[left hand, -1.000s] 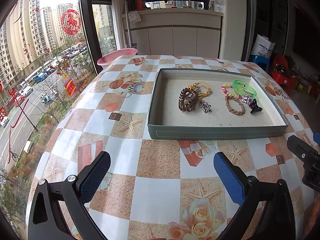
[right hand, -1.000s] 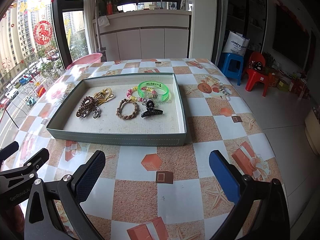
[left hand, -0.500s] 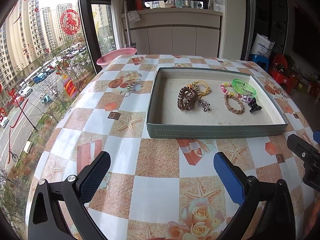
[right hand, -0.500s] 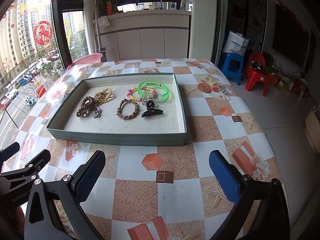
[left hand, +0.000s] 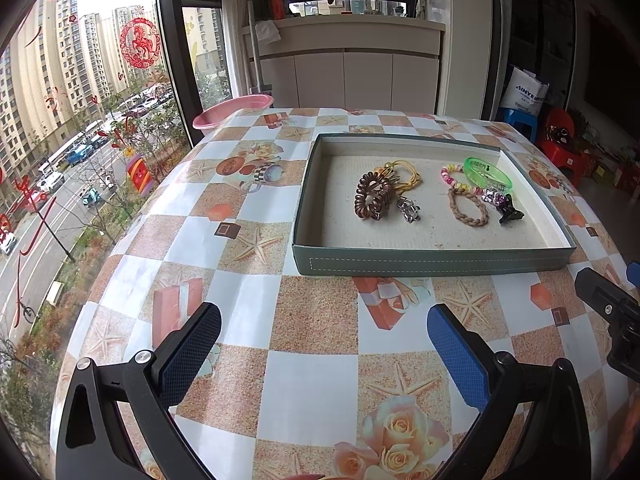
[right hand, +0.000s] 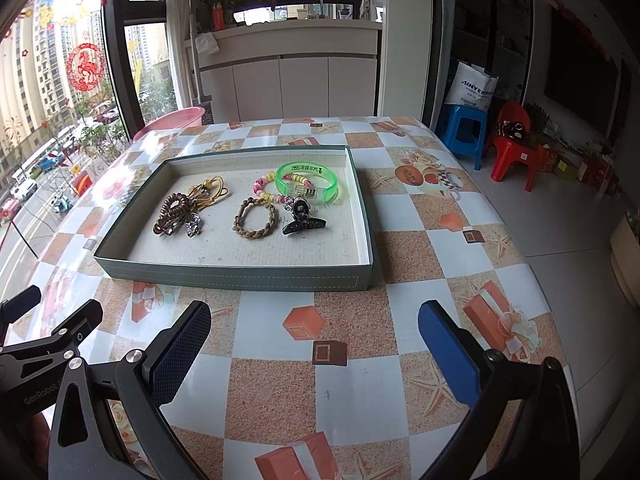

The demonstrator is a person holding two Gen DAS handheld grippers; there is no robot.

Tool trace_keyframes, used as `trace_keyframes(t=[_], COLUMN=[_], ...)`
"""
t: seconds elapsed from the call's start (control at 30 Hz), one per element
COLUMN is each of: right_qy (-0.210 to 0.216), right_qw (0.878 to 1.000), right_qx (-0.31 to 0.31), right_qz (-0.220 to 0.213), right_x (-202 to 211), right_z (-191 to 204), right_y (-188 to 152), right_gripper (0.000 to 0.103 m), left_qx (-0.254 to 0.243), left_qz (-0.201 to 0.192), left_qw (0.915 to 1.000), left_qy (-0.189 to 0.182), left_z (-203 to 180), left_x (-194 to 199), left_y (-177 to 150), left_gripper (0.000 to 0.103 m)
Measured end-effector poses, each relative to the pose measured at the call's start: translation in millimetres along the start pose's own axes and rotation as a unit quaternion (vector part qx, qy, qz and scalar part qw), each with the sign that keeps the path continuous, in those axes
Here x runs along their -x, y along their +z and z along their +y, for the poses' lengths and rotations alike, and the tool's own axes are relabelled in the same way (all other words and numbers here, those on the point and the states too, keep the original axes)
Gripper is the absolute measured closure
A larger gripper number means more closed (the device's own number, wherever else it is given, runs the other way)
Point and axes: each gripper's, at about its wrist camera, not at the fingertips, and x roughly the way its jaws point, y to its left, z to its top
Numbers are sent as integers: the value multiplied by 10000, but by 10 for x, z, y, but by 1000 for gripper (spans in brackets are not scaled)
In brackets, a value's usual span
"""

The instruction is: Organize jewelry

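**Jewelry grouped in a shallow tray, both grippers held wide over the tablecloth**

A grey-green tray is seen on a table covered in a checked cloth printed with starfish, roses and gift boxes. Inside the tray, in the right wrist view, a brown spiral hair tie lies at about 9 o'clock, touching a yellow cord loop at its 1 o'clock and a small silver charm at its 4 o'clock. A braided tan bracelet rests near the middle. A pink-and-yellow beaded bracelet overlaps a translucent green bangle at 1 o'clock; the bangle carries dark printed characters, too small to be read with confidence. A black claw clip sits just at the bangle's 6 o'clock.

The right gripper is held with its blue-padded fingers spread wide, nothing between them, at the tray's 6 o'clock. The left gripper is likewise spread and empty, over the cloth at the tray's 7 o'clock. On the left gripper's body, seen at 8 o'clock in the right wrist view, "GenRobot" is partly legible.

Beyond the table, a white bag printed "SINVE…" stands above a blue stool, beside a red chair. A pink basin sits at the table's 11 o'clock, and a red horse paper-cut is fixed to the window.
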Motion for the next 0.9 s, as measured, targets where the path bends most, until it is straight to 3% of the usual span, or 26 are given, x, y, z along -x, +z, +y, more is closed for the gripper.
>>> trace_keyframes(t=[0.9], right_qy=[10], right_qw=[10000], right_qx=[-4], right_qz=[4], right_x=[6], right_z=[-2], right_y=[-13], right_gripper=[0], left_qx=[-20], left_qz=[50], left_qw=[10000], left_qy=[-30], left_z=[-7], left_x=[-18], left_y=[-10], left_gripper=[0])
